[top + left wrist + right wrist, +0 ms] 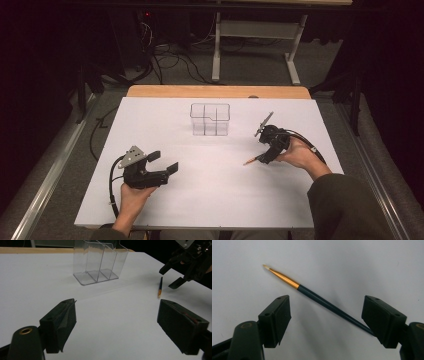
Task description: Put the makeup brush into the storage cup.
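Note:
A thin paintbrush [317,297] with a dark blue handle, gold ferrule and pale tip lies flat on the white table [210,190]. My right gripper [326,302] hangs just above it, open, one jaw on either side of the handle, nothing gripped. From above, the right gripper [261,157] points down-left at the paintbrush [249,161]. My left gripper [163,161] is open and empty at the table's left front. Its own view shows the left gripper [117,307] facing a clear three-compartment organizer [100,265], the paintbrush [160,287] and the right gripper [171,277].
The clear organizer [210,120] stands upright at the table's back centre, its compartments holding nothing. A wooden edge [220,91] runs along the far side of the table. Cables and a white table frame [255,45] are on the floor beyond.

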Action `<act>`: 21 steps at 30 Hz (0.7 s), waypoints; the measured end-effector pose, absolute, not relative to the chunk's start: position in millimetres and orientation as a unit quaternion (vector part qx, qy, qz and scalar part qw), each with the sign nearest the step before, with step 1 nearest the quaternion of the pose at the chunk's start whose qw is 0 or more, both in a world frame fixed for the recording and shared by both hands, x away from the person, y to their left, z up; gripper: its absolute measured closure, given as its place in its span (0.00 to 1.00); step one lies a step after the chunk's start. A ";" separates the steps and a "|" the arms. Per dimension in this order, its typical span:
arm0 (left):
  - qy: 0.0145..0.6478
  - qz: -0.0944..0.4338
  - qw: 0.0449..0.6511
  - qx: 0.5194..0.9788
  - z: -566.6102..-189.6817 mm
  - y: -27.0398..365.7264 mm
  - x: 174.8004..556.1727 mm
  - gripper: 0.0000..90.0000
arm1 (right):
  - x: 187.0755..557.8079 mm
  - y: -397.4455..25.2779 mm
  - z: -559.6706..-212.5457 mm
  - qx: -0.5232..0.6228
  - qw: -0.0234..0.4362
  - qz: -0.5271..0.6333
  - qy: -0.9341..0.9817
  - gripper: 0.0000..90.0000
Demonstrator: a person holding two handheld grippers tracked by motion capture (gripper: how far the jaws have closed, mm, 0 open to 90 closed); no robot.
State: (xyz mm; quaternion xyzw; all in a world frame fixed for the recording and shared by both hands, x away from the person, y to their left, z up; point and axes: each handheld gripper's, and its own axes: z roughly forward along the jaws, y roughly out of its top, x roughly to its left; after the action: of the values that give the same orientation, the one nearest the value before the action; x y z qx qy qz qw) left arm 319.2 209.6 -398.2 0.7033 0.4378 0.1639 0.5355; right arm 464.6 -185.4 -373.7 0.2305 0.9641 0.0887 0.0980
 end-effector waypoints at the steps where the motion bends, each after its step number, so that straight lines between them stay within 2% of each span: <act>1: 0.438 0.164 0.536 0.703 -398.2 209.6 319.2 0.18 | 465.6 -185.5 -374.8 0.228 0.098 0.084 0.965 0.28; 21: 0.441 0.169 0.531 0.704 -398.0 209.6 318.9 0.19 | 471.4 -185.1 -385.6 0.234 0.091 0.058 0.966 0.28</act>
State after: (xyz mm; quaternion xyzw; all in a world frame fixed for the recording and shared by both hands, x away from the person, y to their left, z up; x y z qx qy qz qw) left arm 318.9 209.6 -398.0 0.7038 0.4409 0.1689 0.5308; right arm 471.4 -185.1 -385.6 0.2340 0.9662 0.0583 0.0910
